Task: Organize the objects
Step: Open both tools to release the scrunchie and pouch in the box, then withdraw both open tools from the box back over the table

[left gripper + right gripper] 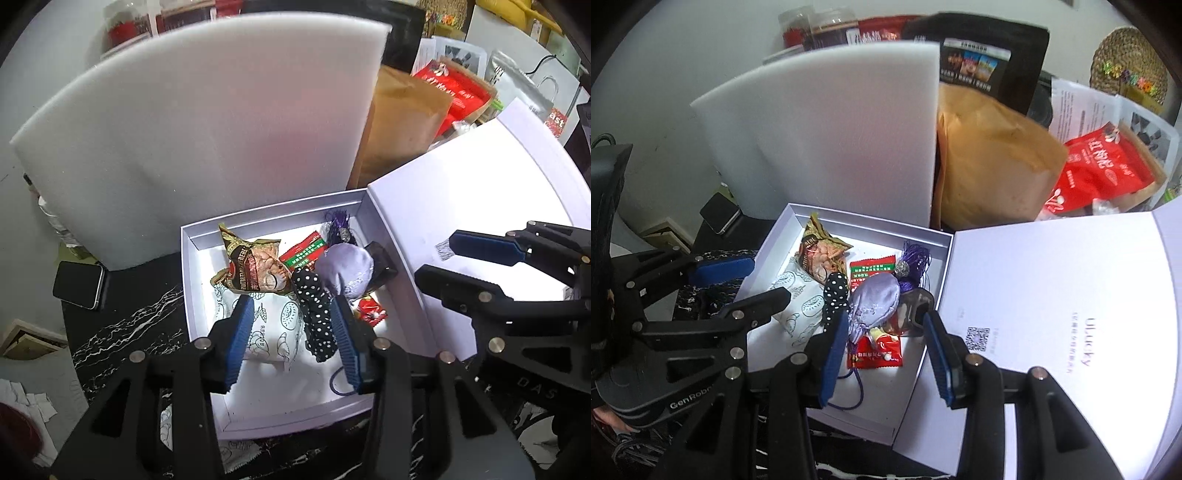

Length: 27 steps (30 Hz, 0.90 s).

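An open white box [192, 295] [923, 236] on the dark marble table holds a brown snack bag [255, 269] [822, 254], a white printed packet [273, 325] [796, 306], a black polka-dot cloth [317, 314] [834, 295], a lavender satin pouch [345, 271] [873, 302], a purple tassel [338, 225] [912, 266] and red candy packets [304, 251] [877, 354]. My left gripper [293, 332] is open and empty, just above the white packet and polka-dot cloth. My right gripper [886, 354] is open and empty above the pouch and red packet.
The box's white lid [461, 206] [1052, 295] lies open on the right. A white foam sheet [207, 129] [831, 133] stands behind the box. A brown paper bag [399, 122] [993, 166], red packages [1104, 170] and a phone [79, 284] lie around it.
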Tool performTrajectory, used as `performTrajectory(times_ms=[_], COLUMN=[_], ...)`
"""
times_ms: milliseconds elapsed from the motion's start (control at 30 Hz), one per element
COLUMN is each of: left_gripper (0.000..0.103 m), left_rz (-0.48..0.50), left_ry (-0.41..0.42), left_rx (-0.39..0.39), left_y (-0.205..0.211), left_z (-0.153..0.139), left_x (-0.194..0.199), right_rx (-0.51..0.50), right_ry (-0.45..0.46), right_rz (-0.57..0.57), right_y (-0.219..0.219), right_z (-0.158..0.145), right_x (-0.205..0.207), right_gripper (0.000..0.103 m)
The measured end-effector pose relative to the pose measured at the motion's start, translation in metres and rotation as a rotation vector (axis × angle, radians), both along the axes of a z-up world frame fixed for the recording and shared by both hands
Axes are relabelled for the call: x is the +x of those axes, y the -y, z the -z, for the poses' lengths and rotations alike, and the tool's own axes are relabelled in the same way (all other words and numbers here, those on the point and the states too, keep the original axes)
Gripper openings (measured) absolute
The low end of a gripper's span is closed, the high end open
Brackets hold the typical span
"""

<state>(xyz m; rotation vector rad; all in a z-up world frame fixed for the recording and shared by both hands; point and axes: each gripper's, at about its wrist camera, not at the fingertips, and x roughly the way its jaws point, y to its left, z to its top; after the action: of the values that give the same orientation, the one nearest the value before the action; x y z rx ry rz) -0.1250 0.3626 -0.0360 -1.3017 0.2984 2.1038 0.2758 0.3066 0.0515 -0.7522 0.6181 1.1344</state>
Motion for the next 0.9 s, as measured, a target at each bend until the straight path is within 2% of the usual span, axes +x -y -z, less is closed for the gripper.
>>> performTrajectory(times_ms=[100, 467, 900], left_gripper=[0.042, 0.051, 0.058], left_rz=[-0.014, -0.071, -0.149], left_ry=[-0.016, -0.068, -0.112], left_rx=[0.008, 0.025, 0.025], left_y=[0.006, 0.046, 0.105], left_z=[-0.012, -0.055, -0.088], left_x=[0.006, 0.033, 0.071], right_rx=[0.020, 0.069, 0.092], right_ry=[0.012, 0.051, 0.072], right_rz=[-0.006, -0.048, -0.086], right_y=[0.006, 0.028, 0.057], right_z=[-0.010, -0.033, -0.042], right_x=[-0.009, -0.047, -0.095], right_gripper=[0.047, 0.047, 0.048])
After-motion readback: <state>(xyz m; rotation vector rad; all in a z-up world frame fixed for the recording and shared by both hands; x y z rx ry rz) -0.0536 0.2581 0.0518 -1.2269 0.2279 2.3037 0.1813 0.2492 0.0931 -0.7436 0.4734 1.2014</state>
